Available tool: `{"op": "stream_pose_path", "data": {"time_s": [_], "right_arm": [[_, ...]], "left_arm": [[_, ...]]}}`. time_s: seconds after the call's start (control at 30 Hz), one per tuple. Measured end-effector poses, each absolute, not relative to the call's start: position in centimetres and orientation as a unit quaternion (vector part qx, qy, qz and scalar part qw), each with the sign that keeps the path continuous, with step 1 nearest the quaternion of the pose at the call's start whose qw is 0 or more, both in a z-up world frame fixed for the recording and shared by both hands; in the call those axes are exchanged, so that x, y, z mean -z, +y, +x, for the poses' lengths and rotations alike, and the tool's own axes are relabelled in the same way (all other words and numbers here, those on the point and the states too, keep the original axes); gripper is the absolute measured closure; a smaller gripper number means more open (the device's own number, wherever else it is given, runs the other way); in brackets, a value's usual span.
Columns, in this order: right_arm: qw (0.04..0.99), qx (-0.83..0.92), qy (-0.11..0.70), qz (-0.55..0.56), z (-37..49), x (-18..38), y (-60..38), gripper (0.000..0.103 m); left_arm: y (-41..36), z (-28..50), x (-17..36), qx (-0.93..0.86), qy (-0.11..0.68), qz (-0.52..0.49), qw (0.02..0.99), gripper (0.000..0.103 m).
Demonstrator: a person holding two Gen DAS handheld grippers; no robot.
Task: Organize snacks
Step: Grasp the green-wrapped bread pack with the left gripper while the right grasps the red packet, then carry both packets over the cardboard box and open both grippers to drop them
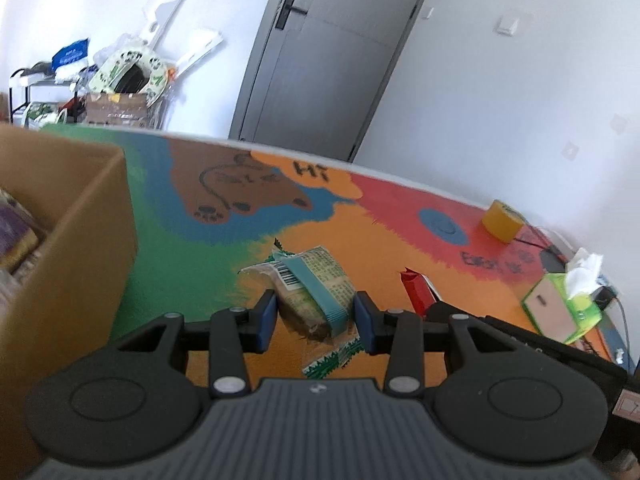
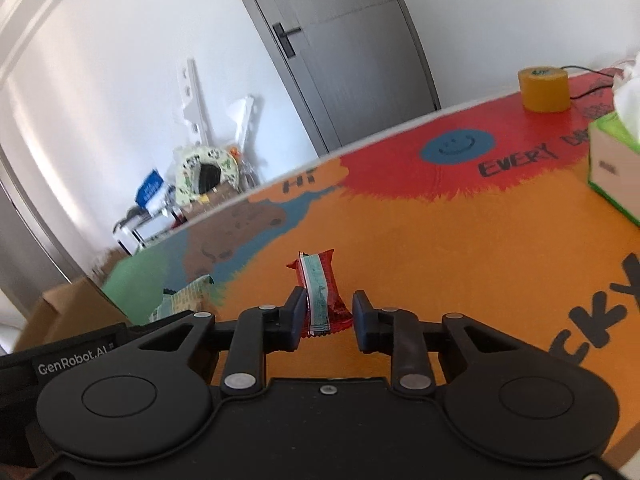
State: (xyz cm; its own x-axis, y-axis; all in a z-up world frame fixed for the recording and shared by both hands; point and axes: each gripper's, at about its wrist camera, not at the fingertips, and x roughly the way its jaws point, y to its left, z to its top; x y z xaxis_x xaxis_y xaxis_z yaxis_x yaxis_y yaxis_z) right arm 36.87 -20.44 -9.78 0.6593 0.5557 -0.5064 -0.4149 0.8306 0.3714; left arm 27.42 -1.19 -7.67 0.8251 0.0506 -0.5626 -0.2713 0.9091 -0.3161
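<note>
A cardboard box [image 1: 68, 216] is standing at the far left of the painted tabletop [image 1: 400, 240]. Beside it, the left gripper [image 1: 315, 316] is holding a green snack pack [image 1: 308, 292] in narrow jaws. Further right, the right gripper [image 2: 328, 316] is pinching a red snack bar [image 2: 322, 292], with open orange surface lying before the tissue box [image 2: 612, 164] at the right edge.

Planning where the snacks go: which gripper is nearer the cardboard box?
Left. The left gripper is just beside the cardboard box; the right gripper is farther off, beyond the left one.
</note>
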Motion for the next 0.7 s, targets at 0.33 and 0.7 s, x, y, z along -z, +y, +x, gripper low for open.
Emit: {"op": "stream_pose_path", "data": {"time_s": [0.33,0.7], "right_arm": [[0.902,-0.303,0.277,0.129,35.2,6.5,-20.3,0.088],[0.885,-0.352,0.261,0.16,34.1,5.0,-19.7,0.09]], "left_arm": [[-0.4,24.8,2.8,-0.067,0.239,-0.192,0.95,0.063],[2.1,21.0,-0.1,-0.103,0.204,-0.192,0.954,0.063]]}}
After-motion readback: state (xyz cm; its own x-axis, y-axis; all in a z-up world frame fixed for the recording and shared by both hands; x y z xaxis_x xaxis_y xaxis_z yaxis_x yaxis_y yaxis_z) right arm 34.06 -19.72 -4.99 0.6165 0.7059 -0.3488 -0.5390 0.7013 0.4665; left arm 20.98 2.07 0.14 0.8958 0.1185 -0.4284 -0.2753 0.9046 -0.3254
